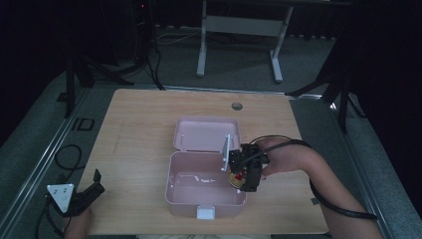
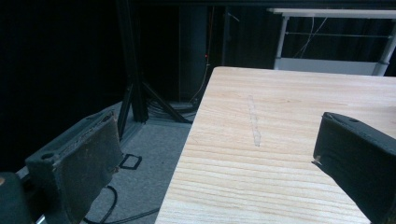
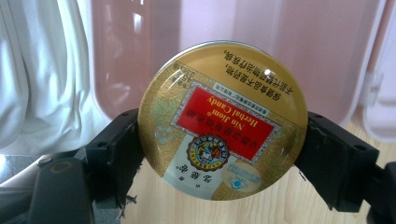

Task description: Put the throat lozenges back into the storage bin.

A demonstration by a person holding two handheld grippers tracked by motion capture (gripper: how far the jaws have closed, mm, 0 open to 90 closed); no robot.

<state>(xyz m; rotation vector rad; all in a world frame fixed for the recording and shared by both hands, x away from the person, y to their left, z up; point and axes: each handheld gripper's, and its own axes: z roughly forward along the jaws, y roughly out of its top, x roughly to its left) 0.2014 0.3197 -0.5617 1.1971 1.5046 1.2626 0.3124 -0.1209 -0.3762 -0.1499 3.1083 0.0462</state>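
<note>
A pink lunch box (image 1: 204,196) stands open in the middle of the wooden table (image 1: 139,124), its lid (image 1: 206,133) tipped back. Over the box's right side, my right gripper (image 1: 244,177) is shut on a round gold candy tin (image 1: 236,180). In the right gripper view the tin (image 3: 223,121) has a red label and sits between both black jaws, with the pink box wall (image 3: 299,51) behind it. My left gripper (image 1: 87,191) is open at the table's front left corner. Its two jaws stand wide apart with nothing between them over the table edge (image 2: 187,154).
A white latch (image 1: 206,213) sticks out at the box's near wall, and a white divider (image 1: 226,152) stands upright inside its right part. A round cable hole (image 1: 237,105) lies at the table's far edge. White cloth (image 3: 42,70) hangs at the left in the right gripper view.
</note>
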